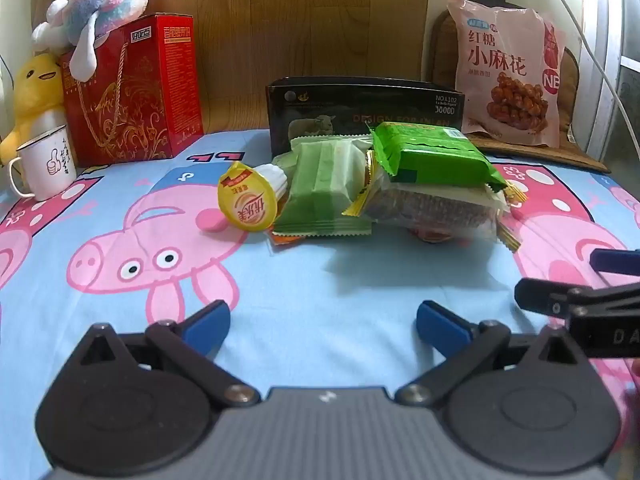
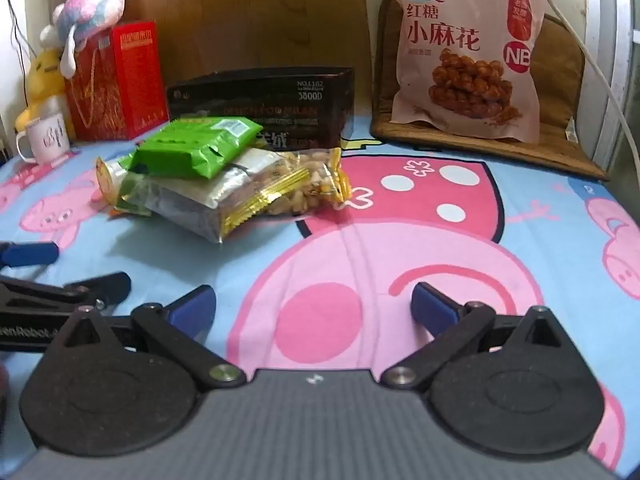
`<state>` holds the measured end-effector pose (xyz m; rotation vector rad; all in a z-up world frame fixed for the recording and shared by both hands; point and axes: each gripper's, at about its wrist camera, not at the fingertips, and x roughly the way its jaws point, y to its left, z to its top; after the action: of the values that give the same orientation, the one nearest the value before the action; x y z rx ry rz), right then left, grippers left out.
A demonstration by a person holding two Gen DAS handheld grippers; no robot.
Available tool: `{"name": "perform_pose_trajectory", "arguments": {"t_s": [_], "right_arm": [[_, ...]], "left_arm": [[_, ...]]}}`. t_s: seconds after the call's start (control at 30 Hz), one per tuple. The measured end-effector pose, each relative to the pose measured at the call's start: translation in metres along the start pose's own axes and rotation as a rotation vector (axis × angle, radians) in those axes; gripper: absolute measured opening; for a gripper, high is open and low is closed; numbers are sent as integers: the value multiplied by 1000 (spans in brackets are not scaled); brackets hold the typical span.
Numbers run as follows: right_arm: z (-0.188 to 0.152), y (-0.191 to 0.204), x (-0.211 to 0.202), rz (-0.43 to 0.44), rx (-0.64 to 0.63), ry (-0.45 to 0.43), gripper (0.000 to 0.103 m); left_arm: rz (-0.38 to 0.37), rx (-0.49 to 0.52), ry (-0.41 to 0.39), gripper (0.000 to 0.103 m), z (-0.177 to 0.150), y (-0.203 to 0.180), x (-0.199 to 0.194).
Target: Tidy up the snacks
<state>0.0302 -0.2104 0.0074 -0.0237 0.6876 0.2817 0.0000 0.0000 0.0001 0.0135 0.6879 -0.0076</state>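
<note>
A pile of snacks lies on the cartoon-pig bedsheet in front of a black box (image 1: 366, 110): a bright green packet (image 1: 434, 156) on top, a pale green wrapped bar (image 1: 324, 190), a yellow-lidded cup (image 1: 248, 202) on its side, and a clear bag with yellow edges (image 1: 432, 206). In the right wrist view the green packet (image 2: 196, 146) sits over a bag of nuts (image 2: 304, 184). My left gripper (image 1: 323, 320) is open and empty, short of the pile. My right gripper (image 2: 314, 306) is open and empty, right of the pile.
A large pink snack bag (image 1: 508, 72) leans on a brown cushion (image 2: 560, 92) at the back right. A red gift box (image 1: 132, 92) with plush toys (image 1: 96, 4), a yellow plush (image 1: 34, 92) and a white mug (image 1: 46, 162) stand at the back left. The black box (image 2: 264, 104) backs the pile.
</note>
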Motion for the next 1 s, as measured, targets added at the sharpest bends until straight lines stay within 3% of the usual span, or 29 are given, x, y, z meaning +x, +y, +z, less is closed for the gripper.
{"name": "perform_pose_trajectory", "arguments": {"t_s": [0.1,0.27,0.47,0.67,0.8,1.0], "right_arm": [[0,-3,-2,16,21,-8,103],[0,-20,-7,111,168,-49,103],[-5,-35,-11,188,273,-97,103],[-3,-28,-11,169,235,-90,103],[1,-30,-22,251,248,-187,98],[57,-1,-10,331,121,-209,86]], "left_arm": [[-3,-4,-1,103,0,0,0],[-42,-29,-18,103,-1,8,-3],[-54,49,2,103,-6,17,-11],[-118,-27,-26,103,-9,40,-16],[-157,-102,-61,102,-7,54,-18],[-187,-220,-139,94,-10,72,-27]]}}
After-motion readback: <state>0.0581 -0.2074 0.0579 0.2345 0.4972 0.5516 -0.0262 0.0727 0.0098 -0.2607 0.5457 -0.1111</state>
